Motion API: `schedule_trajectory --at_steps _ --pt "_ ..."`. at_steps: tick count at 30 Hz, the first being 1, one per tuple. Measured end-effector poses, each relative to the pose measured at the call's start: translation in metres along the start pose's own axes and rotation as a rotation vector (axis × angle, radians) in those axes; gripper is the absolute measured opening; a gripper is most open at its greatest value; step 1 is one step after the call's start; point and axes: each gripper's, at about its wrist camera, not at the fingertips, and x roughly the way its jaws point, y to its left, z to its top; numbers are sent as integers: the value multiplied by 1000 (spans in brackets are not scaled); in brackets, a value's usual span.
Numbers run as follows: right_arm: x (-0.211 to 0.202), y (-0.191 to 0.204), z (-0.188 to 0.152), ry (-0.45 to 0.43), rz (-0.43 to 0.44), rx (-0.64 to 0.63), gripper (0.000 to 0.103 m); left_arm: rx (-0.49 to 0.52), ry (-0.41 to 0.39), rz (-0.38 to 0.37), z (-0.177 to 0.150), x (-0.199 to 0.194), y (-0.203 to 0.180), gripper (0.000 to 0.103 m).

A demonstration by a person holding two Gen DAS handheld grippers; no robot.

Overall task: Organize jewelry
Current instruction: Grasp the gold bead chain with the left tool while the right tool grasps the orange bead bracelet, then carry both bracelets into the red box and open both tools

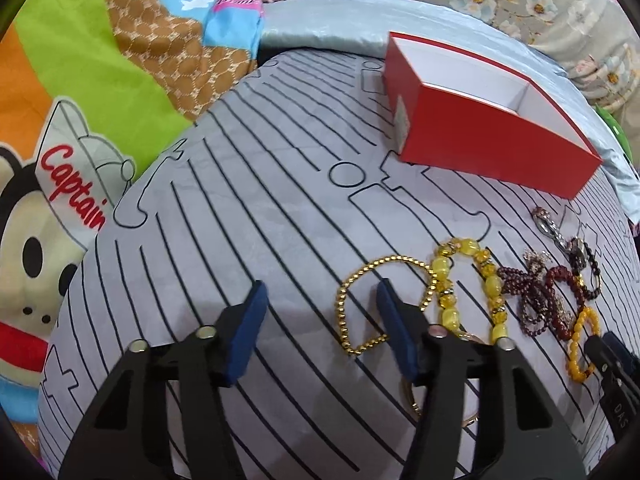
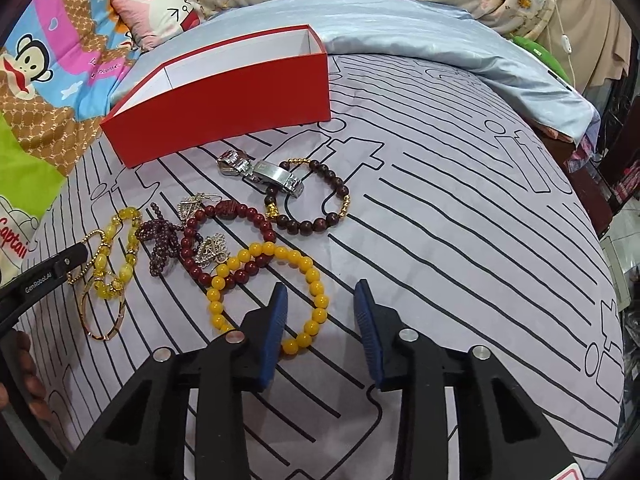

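An open red box (image 1: 472,136) with a white inside stands at the back of the grey striped sheet (image 1: 248,208); it also shows in the right wrist view (image 2: 224,108). Jewelry lies in front of it: a gold bead chain (image 1: 360,304), a yellow glass bracelet (image 1: 488,280), dark red bead bracelets (image 2: 236,216), an orange-yellow bead bracelet (image 2: 312,280), a brown bead bracelet (image 2: 332,196), a silver watch (image 2: 260,174) and a thin gold bangle (image 2: 104,316). My left gripper (image 1: 320,300) is open, its right finger inside the gold chain's loop. My right gripper (image 2: 320,300) is open over the orange-yellow bracelet's right side.
A pale blue satin cloth (image 2: 440,36) lies behind the box. A colourful cartoon blanket (image 1: 80,100) is on the left. A pink cushion (image 2: 160,12) sits at the back. The bed's edge drops off at the right (image 2: 592,208).
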Motion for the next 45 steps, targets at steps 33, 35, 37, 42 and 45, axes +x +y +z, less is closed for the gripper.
schedule_trajectory --at_steps 33,35,37,42,45 --pt "-104 -7 62 -206 199 12 7 89 -219 -304 50 -139 -46 3" --pt "-106 -6 82 -224 227 11 7 103 -240 -314 66 -139 -54 3" --pt "-104 -4 102 -245 245 6 7 115 -263 -296 83 -135 -62 3" --pt "-83 6 156 -259 292 7 7 121 -281 -277 129 -107 -74 3" --pt "-63 15 185 -254 292 -2 7 123 -284 -262 155 -85 -78 3"
